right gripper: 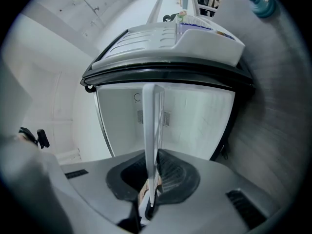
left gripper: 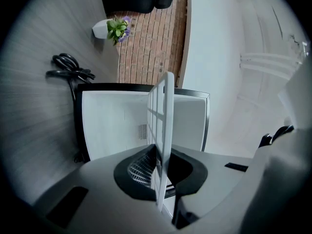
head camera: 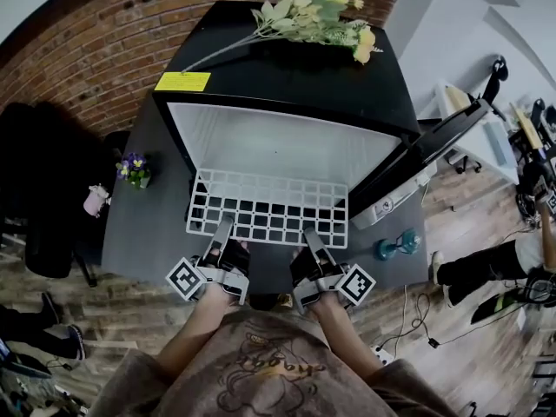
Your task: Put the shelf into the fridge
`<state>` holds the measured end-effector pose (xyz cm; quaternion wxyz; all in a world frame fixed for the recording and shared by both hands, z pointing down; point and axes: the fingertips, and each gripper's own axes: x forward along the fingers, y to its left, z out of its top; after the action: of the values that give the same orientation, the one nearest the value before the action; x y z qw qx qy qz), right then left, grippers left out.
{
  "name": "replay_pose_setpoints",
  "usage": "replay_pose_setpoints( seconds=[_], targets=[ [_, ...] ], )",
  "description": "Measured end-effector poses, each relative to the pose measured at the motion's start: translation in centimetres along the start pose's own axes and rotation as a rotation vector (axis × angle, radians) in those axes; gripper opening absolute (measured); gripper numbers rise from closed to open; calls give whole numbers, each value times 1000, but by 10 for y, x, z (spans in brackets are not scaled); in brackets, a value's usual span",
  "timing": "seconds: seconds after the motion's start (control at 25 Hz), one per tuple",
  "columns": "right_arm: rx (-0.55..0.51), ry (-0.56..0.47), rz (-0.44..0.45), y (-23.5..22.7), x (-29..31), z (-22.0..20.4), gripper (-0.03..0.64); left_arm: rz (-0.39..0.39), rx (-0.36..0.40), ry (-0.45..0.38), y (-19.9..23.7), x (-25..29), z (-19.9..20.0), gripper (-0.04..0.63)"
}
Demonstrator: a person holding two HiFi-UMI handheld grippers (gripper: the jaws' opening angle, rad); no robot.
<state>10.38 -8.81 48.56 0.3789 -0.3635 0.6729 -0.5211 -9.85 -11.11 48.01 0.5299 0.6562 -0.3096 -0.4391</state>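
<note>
A white wire shelf (head camera: 269,205) is held level in front of the open black mini fridge (head camera: 287,76), its far edge at the mouth of the white interior (head camera: 269,150). My left gripper (head camera: 222,231) is shut on the shelf's near edge at the left, and my right gripper (head camera: 311,237) is shut on the same edge at the right. In the left gripper view the shelf (left gripper: 163,130) runs edge-on between the jaws toward the fridge cavity (left gripper: 117,126). The right gripper view shows the shelf (right gripper: 152,130) edge-on too, with the cavity (right gripper: 195,116) behind.
The fridge door (head camera: 426,159) hangs open to the right. Flowers (head camera: 317,11) lie on the fridge top beside a yellow sticker (head camera: 182,82). A small potted plant (head camera: 133,168) stands at the left, a teal dumbbell (head camera: 395,246) at the right. Cables (left gripper: 70,68) lie on the floor.
</note>
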Motion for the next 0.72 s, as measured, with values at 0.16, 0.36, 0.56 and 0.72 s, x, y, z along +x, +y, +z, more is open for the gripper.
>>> replay_pose_setpoints(
  seconds=[0.16,0.36,0.56,0.72],
  targets=[
    [12,15,-7,-5,1,1,28,5,9,-13,2,2,-1,49],
    [21,22,-19,-10,3,4,28,12,14,-31,5,3,-1,49],
    [35,26,-22,-12,5,6,29,14,19,-32,5,6,-1,49],
    [32,29,-27,-13,6,8,29,15,19,-35,7,8,-1,49]
  ],
)
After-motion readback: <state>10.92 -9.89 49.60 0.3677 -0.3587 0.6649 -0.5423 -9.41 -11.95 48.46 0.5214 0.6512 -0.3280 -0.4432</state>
